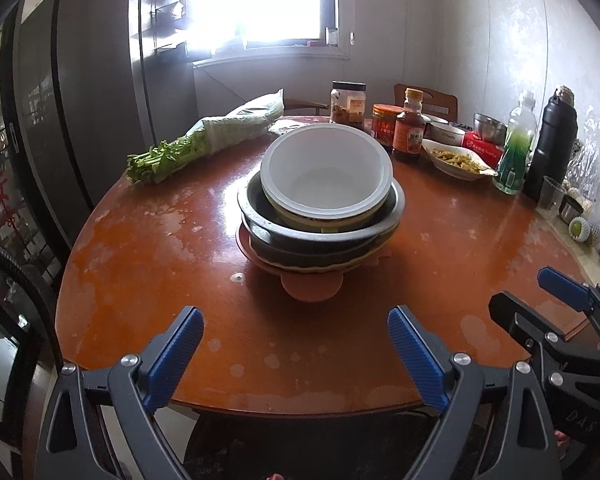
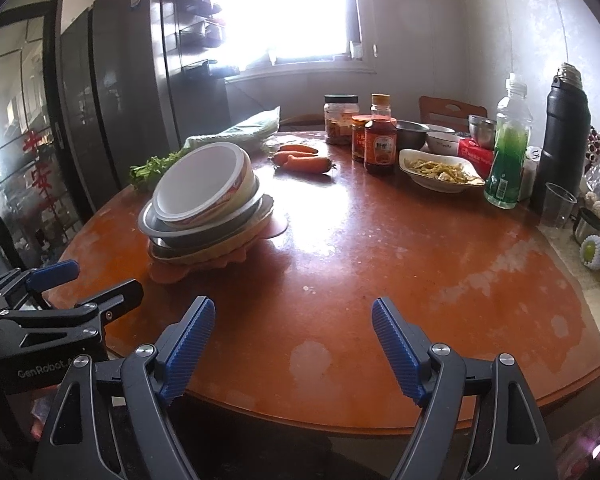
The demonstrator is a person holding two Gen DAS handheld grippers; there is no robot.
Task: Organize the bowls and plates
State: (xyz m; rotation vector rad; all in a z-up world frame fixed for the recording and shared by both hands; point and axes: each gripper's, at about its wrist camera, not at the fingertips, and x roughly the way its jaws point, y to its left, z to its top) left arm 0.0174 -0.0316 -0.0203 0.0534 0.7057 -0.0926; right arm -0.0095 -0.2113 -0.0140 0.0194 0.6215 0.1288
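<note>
A leaning stack of dishes stands mid-table on the round brown table (image 1: 148,264): a white bowl (image 1: 326,168) on top, a metal bowl (image 1: 260,216) under it, darker dishes and an orange plate (image 1: 312,290) at the bottom. The right wrist view shows the same stack, its white bowl (image 2: 202,180) tilted to the left. My left gripper (image 1: 296,318) is open over the near table edge, short of the stack, nothing between its fingers. My right gripper (image 2: 292,310) is open too, over bare table to the right of the stack. Each gripper shows in the other's view.
Bagged greens (image 1: 204,136) lie at the far left. Carrots (image 2: 304,160) lie behind the stack. Jars, a sauce bottle (image 2: 380,140), a dish of food (image 2: 440,170), metal bowls, a green bottle (image 2: 506,152), a black flask (image 2: 564,136) and a plastic cup (image 2: 558,200) crowd the back right. A fridge stands left.
</note>
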